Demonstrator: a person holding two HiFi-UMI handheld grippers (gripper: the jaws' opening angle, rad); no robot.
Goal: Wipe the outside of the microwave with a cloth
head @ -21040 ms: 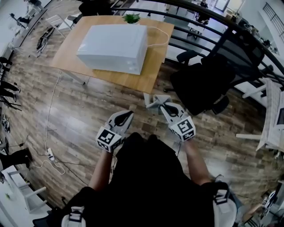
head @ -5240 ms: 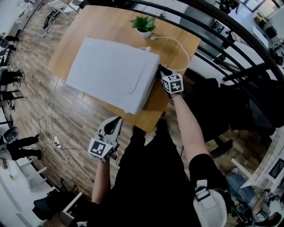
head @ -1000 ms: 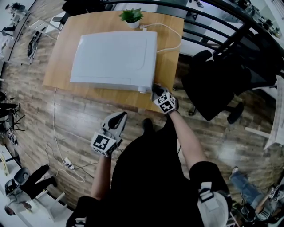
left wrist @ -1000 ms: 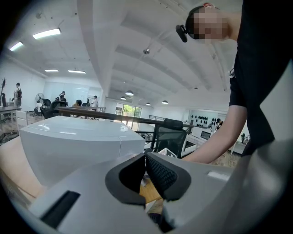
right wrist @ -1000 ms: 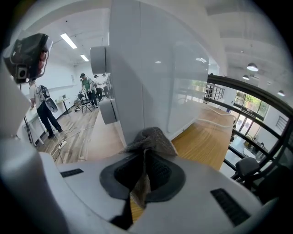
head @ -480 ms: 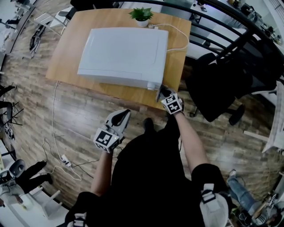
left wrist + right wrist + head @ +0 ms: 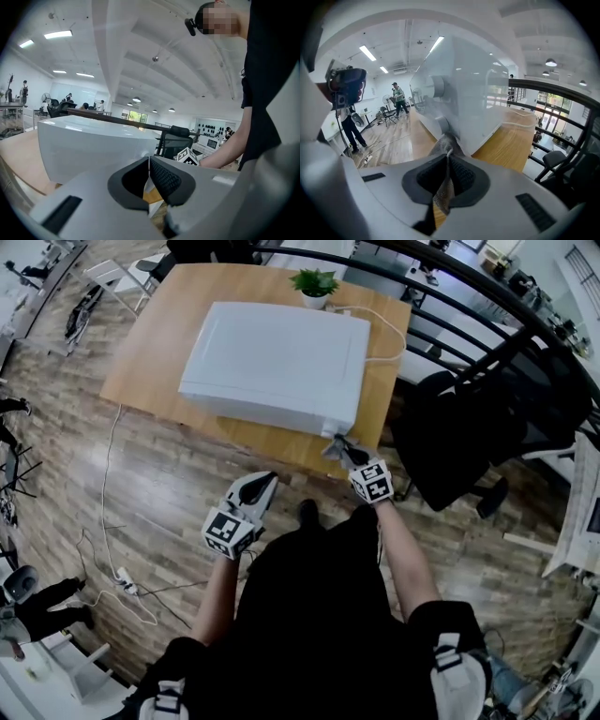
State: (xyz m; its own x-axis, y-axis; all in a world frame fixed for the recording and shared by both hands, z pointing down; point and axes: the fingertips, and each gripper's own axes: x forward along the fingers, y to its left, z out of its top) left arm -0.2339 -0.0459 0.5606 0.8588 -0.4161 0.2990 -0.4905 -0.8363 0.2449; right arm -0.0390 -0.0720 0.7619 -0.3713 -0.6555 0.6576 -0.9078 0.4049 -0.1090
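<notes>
On a light brown wooden table (image 7: 150,352), a big white box-shaped microwave (image 7: 277,362) is set. A small green potted plant (image 7: 316,282) and a white cord (image 7: 386,345) are seen behind it, a black office chair (image 7: 450,442) beside the table. A grey cloth (image 7: 443,144) is squeezed by the right gripper (image 7: 342,451) against the microwave's near bottom corner. The left gripper (image 7: 264,484) is held with jaws closed on nothing. The microwave's front is mostly hidden from above.

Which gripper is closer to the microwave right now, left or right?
Right. The right gripper holds the cloth at the microwave's near corner; the left gripper hangs over the floor, short of the table.
</notes>
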